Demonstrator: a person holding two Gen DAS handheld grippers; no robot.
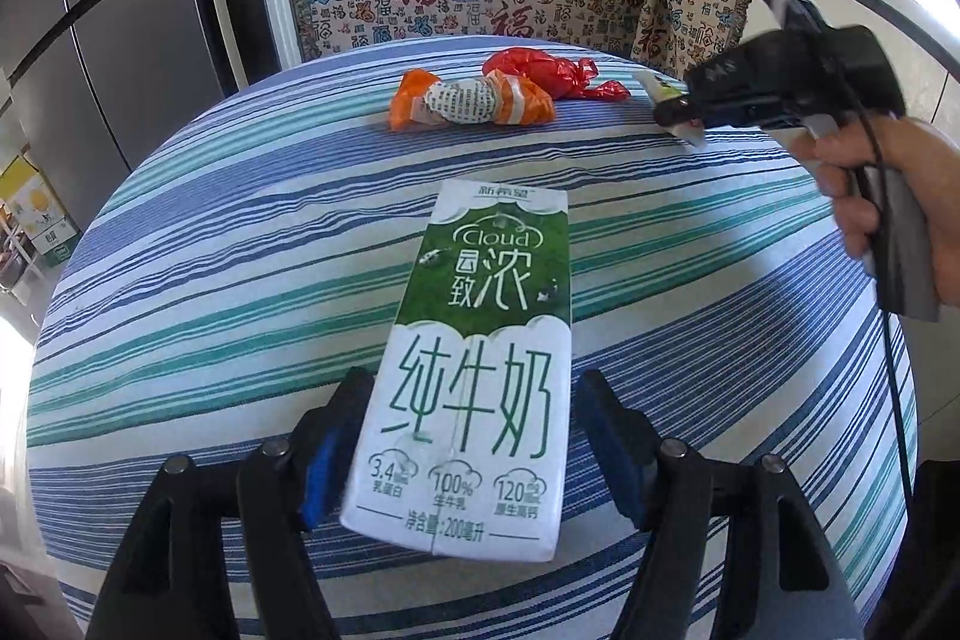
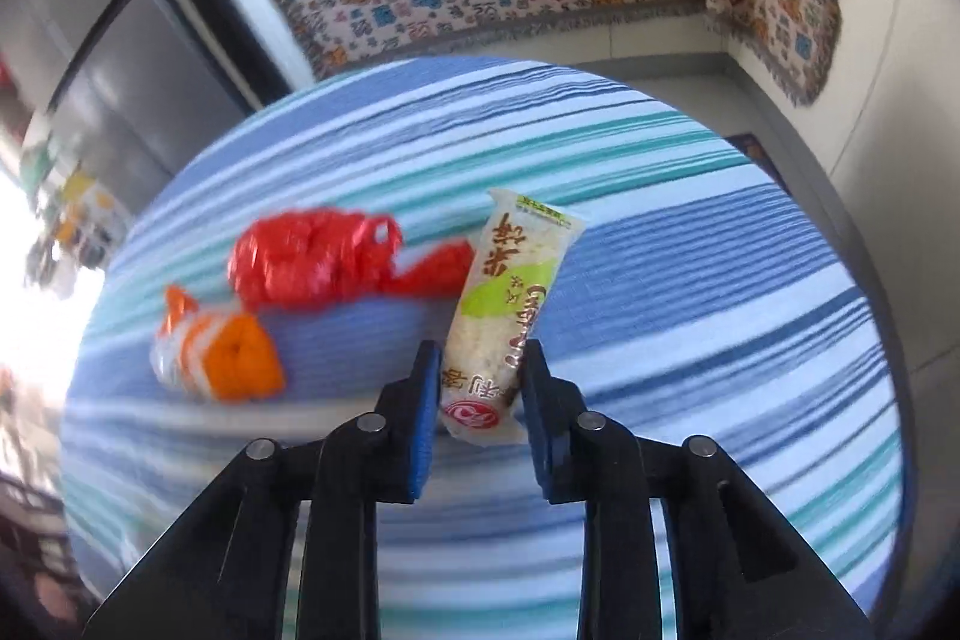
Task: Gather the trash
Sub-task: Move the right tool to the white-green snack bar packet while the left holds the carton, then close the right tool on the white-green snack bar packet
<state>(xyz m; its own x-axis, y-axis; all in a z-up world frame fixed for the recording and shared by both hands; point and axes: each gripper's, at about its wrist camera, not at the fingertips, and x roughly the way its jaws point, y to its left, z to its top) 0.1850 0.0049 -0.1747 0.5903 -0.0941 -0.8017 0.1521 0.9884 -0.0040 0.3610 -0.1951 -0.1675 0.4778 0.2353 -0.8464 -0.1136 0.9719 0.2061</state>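
The left gripper (image 1: 468,436) has its jaws spread on either side of a milk carton (image 1: 474,358) lying flat on the striped tablecloth (image 1: 210,280), the left pad touching, the right apart. The right gripper (image 2: 480,388) is clenched on a snack packet (image 2: 510,304). Beyond lie an orange wrapper (image 1: 468,100) and a red bag (image 1: 546,73), touching.
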